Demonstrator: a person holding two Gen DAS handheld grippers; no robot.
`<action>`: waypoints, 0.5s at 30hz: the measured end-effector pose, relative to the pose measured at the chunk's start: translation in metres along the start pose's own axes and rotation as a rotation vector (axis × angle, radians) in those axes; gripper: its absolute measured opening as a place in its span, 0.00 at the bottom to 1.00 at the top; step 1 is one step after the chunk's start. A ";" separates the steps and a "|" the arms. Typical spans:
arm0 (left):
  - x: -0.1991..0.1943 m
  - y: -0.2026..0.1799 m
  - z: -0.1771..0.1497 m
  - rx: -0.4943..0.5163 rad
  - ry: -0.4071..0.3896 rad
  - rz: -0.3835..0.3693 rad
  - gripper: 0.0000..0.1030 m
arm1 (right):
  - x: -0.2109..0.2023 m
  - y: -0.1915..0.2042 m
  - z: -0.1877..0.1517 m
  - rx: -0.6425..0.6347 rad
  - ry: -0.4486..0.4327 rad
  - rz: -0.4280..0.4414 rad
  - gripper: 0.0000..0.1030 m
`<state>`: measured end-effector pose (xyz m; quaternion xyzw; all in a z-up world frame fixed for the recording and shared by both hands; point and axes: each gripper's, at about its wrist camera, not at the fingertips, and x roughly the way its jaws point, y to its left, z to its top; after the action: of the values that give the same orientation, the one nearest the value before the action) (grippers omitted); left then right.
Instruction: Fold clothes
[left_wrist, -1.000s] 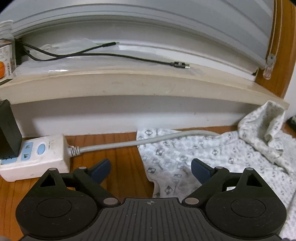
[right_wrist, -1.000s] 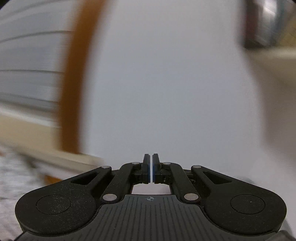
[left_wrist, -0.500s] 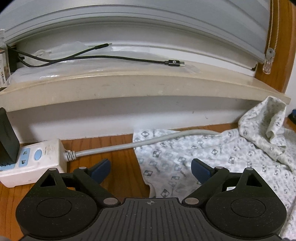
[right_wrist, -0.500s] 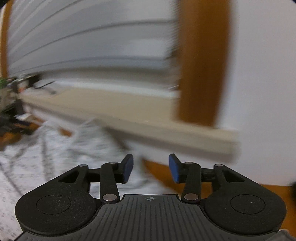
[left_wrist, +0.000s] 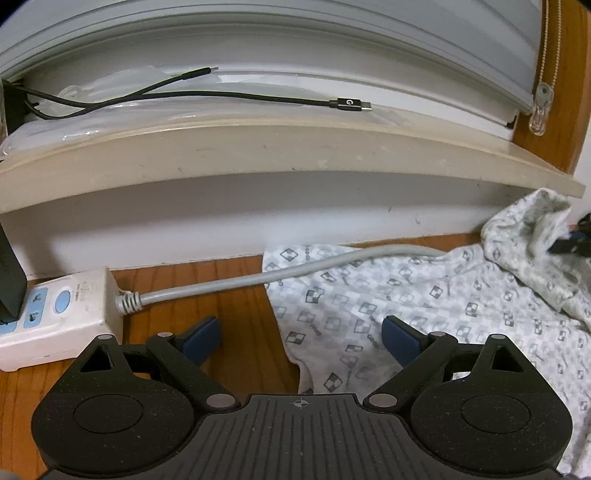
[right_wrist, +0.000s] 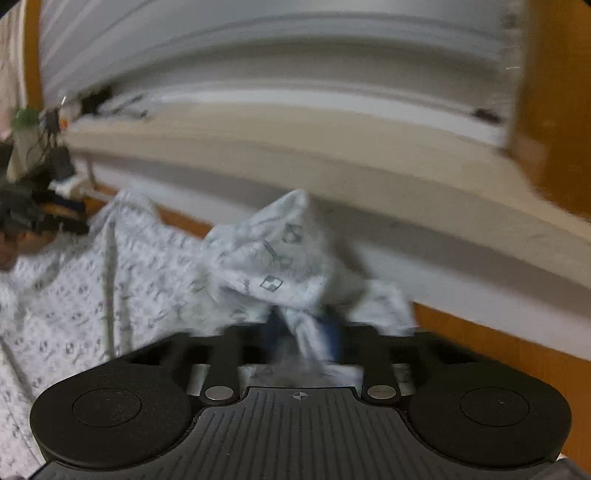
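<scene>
While the right wrist view is blurred, both views show the same garment on the wooden table.

Garment: a white fabric garment printed with small grey squares (left_wrist: 424, 295), spread over the brown wooden table (left_wrist: 240, 295); it lies ahead of and to the right of the left tongs, with one edge running between their fingers.

Left tongs: the black left gripper with blue pads (left_wrist: 301, 334) stands wide apart, low over the table, clasping nothing; its left finger is over bare wood, its right finger over the cloth.

Right tongs: the black right gripper (right_wrist: 303, 332) has a bunched fold of the garment (right_wrist: 273, 266) between its blue pads; the blur hides whether the pads are pressed on it, so I cannot tell.

Power strip: a white plastic power strip with blue sockets (left_wrist: 62, 314) sits ahead-left of the left tongs; its grey cable (left_wrist: 240, 282) runs rightward across the garment.

Sill: a beige ledge (left_wrist: 295, 155) straight ahead of both tongs, carrying a black charging cable (left_wrist: 258, 96).
</scene>
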<state>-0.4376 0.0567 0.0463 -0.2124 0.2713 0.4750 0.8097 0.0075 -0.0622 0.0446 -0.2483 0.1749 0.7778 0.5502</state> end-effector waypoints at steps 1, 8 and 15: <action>0.001 0.000 0.000 -0.001 0.000 -0.001 0.92 | -0.009 -0.003 -0.001 0.003 -0.026 -0.009 0.14; 0.005 0.000 0.005 0.007 0.000 -0.004 0.92 | -0.125 -0.046 -0.008 -0.017 -0.206 -0.207 0.12; 0.009 -0.002 0.008 0.019 0.002 -0.003 0.89 | -0.239 -0.129 -0.026 0.082 -0.275 -0.663 0.14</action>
<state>-0.4299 0.0668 0.0466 -0.2056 0.2761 0.4711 0.8121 0.1994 -0.2171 0.1619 -0.1623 0.0400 0.5757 0.8004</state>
